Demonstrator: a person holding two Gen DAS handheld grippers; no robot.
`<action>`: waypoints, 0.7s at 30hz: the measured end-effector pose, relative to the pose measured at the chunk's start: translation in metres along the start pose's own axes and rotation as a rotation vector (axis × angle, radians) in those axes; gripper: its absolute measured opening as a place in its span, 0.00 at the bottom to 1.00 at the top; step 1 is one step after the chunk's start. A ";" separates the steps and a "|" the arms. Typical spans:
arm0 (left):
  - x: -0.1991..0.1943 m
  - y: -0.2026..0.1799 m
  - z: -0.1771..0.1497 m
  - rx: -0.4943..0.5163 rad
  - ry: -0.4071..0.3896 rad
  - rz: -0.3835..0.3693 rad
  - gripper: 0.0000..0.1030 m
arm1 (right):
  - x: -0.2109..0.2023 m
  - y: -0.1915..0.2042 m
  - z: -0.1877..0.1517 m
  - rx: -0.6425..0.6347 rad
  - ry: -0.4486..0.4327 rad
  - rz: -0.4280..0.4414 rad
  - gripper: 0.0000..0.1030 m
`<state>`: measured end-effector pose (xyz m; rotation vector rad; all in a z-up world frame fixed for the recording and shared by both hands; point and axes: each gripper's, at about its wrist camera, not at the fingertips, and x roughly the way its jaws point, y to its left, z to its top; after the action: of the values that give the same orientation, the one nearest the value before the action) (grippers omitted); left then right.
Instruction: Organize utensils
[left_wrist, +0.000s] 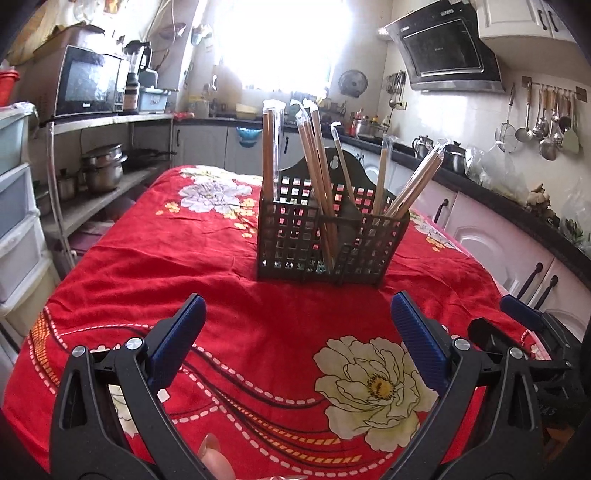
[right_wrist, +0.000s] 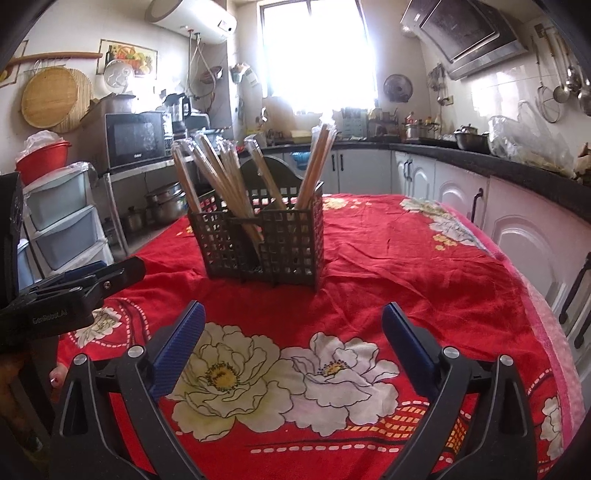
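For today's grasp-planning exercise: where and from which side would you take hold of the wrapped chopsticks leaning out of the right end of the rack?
Probably grip the chopsticks on the upper shaft, above the rack rim, coming from above right with the right tool, pads across the thin shaft. They lean rightward and clear of the other pairs, and the rack wall hides their lower ends.

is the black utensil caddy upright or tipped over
Upright: the black utensil caddy sits flat on the red floral tablecloth, wrapped chopsticks standing inside.

Wrapped wooden chopsticks (left_wrist: 319, 173) lean upright in a dark lattice holder (left_wrist: 328, 240).
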<state>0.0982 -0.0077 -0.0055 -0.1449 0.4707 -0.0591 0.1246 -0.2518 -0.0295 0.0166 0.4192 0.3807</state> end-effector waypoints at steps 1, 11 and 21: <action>0.000 0.000 -0.001 0.001 -0.009 0.001 0.90 | -0.001 -0.001 -0.001 0.004 -0.012 -0.006 0.92; 0.001 -0.002 -0.012 0.030 -0.070 -0.005 0.90 | -0.016 -0.002 -0.006 0.008 -0.121 -0.047 0.94; -0.001 0.003 -0.014 0.007 -0.073 -0.007 0.90 | -0.011 -0.001 -0.007 0.006 -0.102 -0.052 0.94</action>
<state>0.0911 -0.0059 -0.0178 -0.1417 0.3972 -0.0620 0.1130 -0.2575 -0.0316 0.0310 0.3197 0.3257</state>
